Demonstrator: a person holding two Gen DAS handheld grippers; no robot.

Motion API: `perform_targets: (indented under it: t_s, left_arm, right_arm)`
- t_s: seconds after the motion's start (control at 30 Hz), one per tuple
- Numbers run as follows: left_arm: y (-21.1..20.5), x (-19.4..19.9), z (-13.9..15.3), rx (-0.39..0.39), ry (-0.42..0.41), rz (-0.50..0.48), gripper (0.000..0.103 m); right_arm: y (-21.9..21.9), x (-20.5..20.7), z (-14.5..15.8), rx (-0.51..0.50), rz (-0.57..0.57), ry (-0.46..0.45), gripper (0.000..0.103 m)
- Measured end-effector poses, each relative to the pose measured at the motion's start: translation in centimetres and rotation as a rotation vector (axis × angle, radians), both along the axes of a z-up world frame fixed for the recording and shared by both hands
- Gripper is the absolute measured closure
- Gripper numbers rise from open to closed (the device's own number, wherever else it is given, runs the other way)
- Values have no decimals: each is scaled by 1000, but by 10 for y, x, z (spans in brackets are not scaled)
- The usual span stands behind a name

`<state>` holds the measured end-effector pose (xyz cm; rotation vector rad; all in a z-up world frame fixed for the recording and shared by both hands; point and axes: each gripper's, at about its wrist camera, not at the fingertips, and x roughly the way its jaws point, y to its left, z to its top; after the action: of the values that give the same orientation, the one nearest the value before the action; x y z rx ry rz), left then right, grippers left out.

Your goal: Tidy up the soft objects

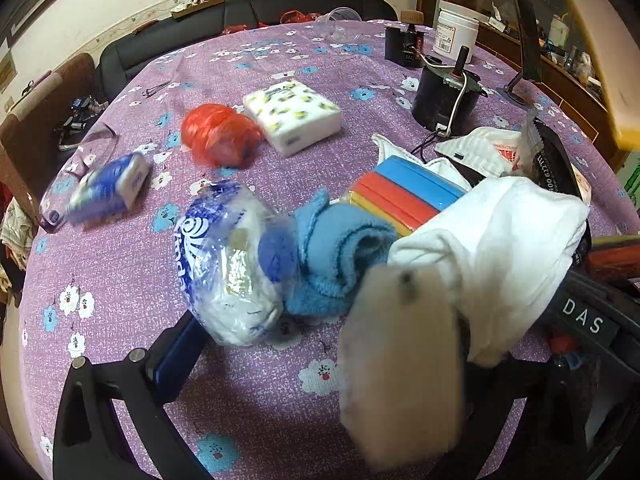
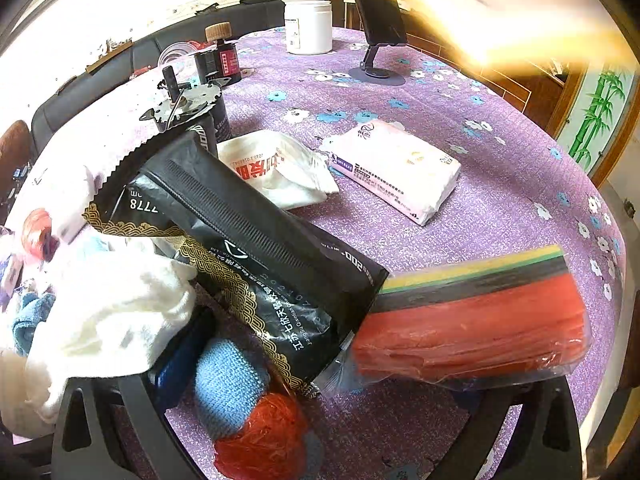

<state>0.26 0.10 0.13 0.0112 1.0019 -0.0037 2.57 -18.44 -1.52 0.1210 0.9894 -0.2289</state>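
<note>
While our two grippers work over a purple flowered tablecloth (image 1: 132, 280), the soft things lie gathered in a loose heap near its front edge. At the heart of that heap is a white towel (image 1: 500, 248), draped and bunched. Touching the towel on one side is a folded blue cloth (image 1: 340, 248), and just beyond the cloth sits a tissue roll in clear printed wrap (image 1: 228, 264). Behind the towel lies a stack of coloured sponges (image 1: 404, 192), and a black zip pouch (image 2: 256, 236) leans over the towel's far side.

Our left gripper (image 1: 304, 364) has its fingers spread apart; one blue-padded finger (image 1: 176, 360) sits just under the tissue roll, while a blurred pale object covers the other. Our right gripper (image 2: 320, 412) also has its fingers apart, with a blue knitted ball (image 2: 228, 380) and red yarn (image 2: 260, 436) lying between them, and a red sponge pack (image 2: 472, 328) just beside the pouch.

Well apart from the towel rest a white tissue pack (image 1: 292, 116), a red bag (image 1: 216, 132) and a pink tissue pack (image 2: 396, 168).
</note>
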Motion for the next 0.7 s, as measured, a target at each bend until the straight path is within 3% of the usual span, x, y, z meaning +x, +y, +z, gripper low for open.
perform_targets:
  t_s: [0.7]
  left_arm:
    - [0, 0, 0, 1, 1, 0, 0]
  right_arm:
    - [3, 1, -1, -8, 0, -6, 1]
